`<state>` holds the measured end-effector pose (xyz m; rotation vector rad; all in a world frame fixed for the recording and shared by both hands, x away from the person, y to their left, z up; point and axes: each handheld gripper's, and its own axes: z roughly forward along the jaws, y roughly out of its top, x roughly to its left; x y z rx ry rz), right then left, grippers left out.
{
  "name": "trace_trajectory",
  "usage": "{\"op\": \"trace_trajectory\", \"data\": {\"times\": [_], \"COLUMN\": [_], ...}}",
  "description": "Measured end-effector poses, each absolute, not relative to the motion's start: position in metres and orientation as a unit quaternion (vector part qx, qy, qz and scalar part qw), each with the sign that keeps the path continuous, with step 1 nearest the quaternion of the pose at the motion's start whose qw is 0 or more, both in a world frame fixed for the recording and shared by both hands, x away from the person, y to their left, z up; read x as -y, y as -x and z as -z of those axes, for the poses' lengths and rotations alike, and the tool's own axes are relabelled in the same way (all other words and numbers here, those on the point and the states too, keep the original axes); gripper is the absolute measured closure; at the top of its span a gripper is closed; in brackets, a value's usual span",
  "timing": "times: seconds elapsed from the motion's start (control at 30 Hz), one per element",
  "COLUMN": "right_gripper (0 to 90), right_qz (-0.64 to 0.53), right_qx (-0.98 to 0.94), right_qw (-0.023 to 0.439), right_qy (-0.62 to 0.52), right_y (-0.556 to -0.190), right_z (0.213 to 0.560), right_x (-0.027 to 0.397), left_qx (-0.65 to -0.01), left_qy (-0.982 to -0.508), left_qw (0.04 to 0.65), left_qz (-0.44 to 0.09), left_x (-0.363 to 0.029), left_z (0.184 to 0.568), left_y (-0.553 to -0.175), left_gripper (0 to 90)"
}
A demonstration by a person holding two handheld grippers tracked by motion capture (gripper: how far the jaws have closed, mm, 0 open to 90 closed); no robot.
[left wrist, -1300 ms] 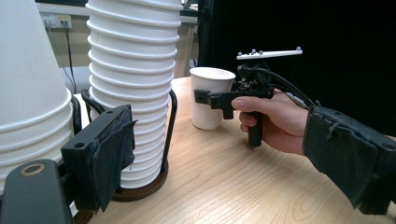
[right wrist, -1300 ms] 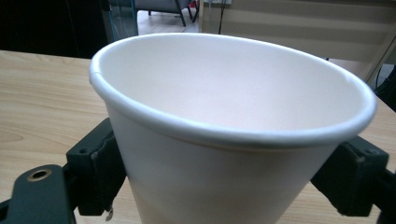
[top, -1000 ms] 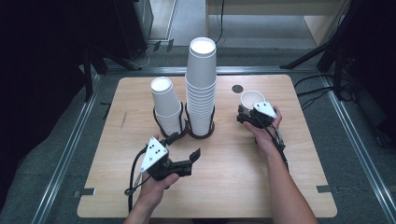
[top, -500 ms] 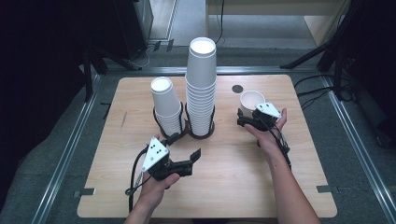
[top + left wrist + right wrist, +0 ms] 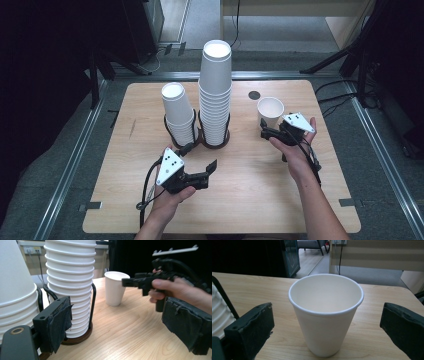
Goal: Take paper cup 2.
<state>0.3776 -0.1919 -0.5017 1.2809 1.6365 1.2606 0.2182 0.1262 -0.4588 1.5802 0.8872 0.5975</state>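
Observation:
A single white paper cup (image 5: pixel 270 111) stands upright and mouth up on the wooden table (image 5: pixel 250 200), right of the stacks. My right gripper (image 5: pixel 265 129) sits just in front of it. Its jaws have just been opening, and the cup (image 5: pixel 325 315) stands free ahead of them, with both pads (image 5: pixel 252 330) well clear of its sides. A tall stack of upturned cups (image 5: pixel 216 90) and a shorter stack (image 5: pixel 177 112) each sit in a black wire holder. My left gripper (image 5: pixel 201 158) rests open and empty before the holders, facing the tall stack (image 5: pixel 70 285).
A small dark round mark (image 5: pixel 254 95) lies on the table behind the single cup. Metal rails (image 5: pixel 75 160) run along both sides of the table. The near half of the tabletop is bare wood. In the left gripper view the right gripper (image 5: pixel 147 282) and its hand are past the cup (image 5: pixel 115 288).
The right gripper's jaws have spread off the single cup, and the hand has drawn back and up a little. The cup stays standing. The left gripper has not moved.

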Motion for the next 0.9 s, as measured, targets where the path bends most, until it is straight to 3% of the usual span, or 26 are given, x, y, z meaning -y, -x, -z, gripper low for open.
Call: {"op": "trace_trajectory", "data": {"times": [0.67, 0.9], "right_gripper": [0.0, 0.0], "right_qz": [-0.525, -0.546], "right_qx": [-0.624, -0.621], "right_qw": [0.356, 0.354], "right_qy": [-0.456, -0.437], "right_y": [-0.350, -0.342], "right_z": [0.446, 0.422], "right_x": [0.192, 0.183], "left_qx": [-0.385, -0.407], "left_qy": [-0.668, -0.677], "left_qw": [0.569, 0.552], "left_qz": [-0.286, -0.266], "left_x": [-0.120, -0.124], "left_z": [0.466, 0.466], "left_y": [-0.225, -0.233], "left_gripper": [12.9, 12.0]}}
